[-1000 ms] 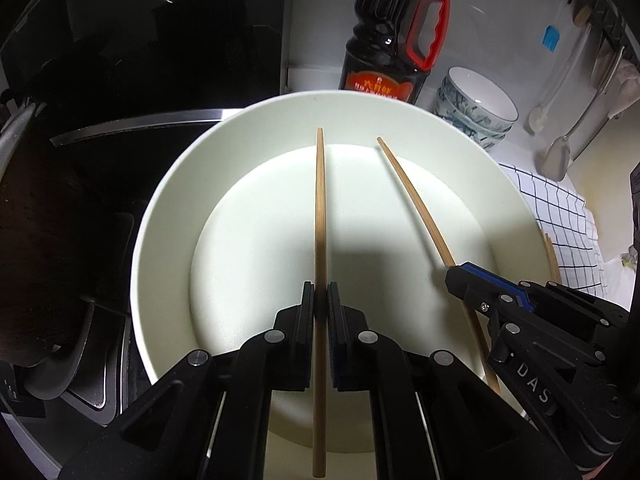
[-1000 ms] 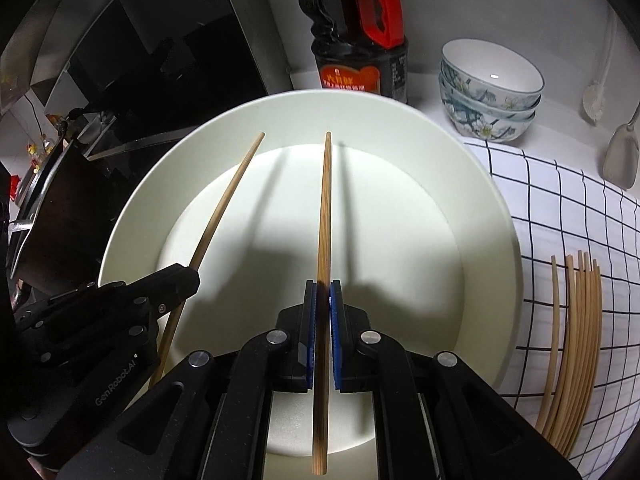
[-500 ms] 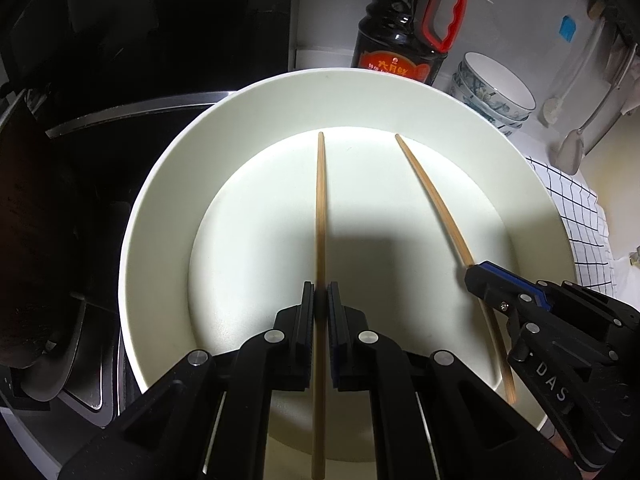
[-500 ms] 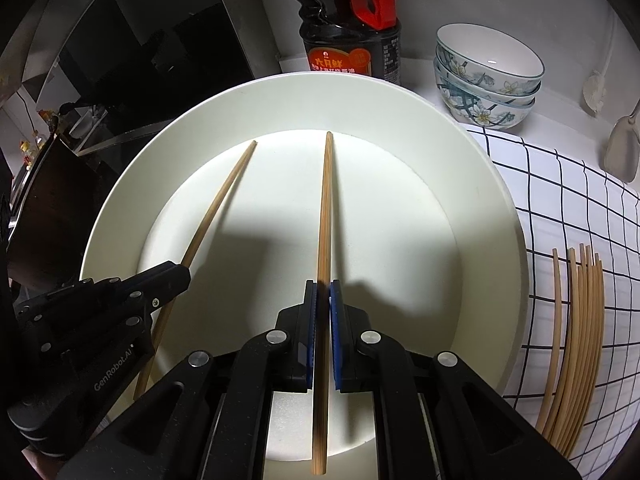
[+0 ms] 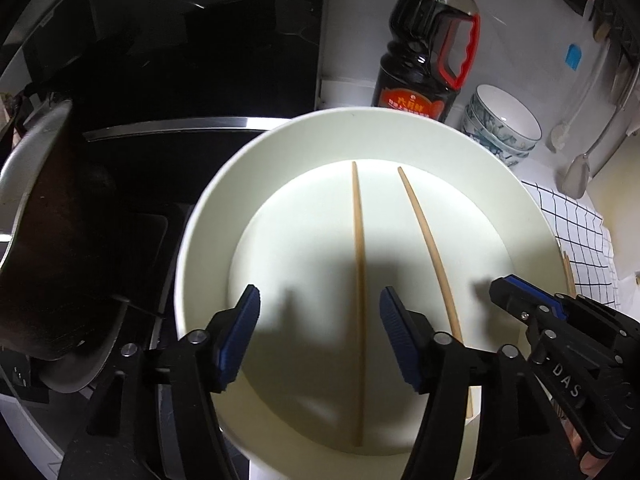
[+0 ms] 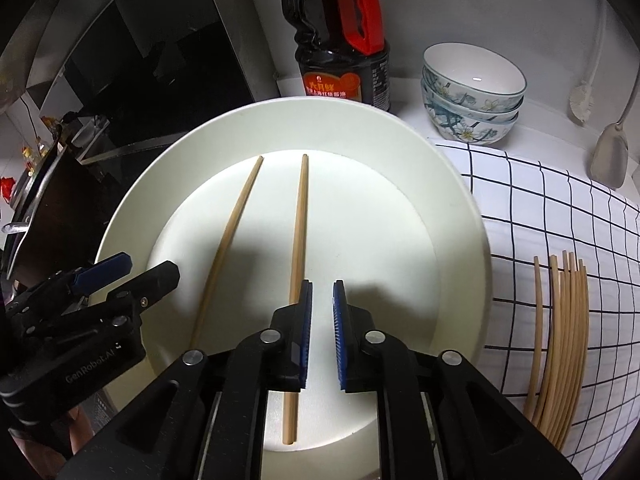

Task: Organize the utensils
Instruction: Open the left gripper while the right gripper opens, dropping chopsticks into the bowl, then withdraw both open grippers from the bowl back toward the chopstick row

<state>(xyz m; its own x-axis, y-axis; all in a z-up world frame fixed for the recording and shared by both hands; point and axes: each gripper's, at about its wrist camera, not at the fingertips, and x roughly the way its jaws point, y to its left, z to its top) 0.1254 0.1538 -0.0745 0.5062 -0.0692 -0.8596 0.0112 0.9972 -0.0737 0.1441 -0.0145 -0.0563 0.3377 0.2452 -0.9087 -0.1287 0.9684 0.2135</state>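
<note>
Two wooden chopsticks lie side by side on a large white plate (image 5: 208, 248), which also shows in the right wrist view (image 6: 452, 240). The left chopstick (image 5: 359, 264) lies between the wide open jaws of my left gripper (image 5: 318, 308), touching neither pad. The right chopstick (image 6: 298, 236) runs under the left finger of my right gripper (image 6: 320, 294), whose jaws stand slightly apart and hold nothing. Each gripper shows in the other's view: the right one (image 5: 520, 300) and the left one (image 6: 136, 272).
A bundle of several chopsticks (image 6: 560, 340) lies on a checked cloth (image 6: 560, 200) right of the plate. A soy sauce bottle (image 6: 340, 40) and stacked flowered bowls (image 6: 472, 92) stand behind. A black hob (image 5: 160, 80) and a dark pan (image 5: 48, 240) are on the left.
Both grippers have let go of their chopsticks, which now lie on the plate. The left jaws opened wide, the right jaws a little. Both grippers rose slightly.
</note>
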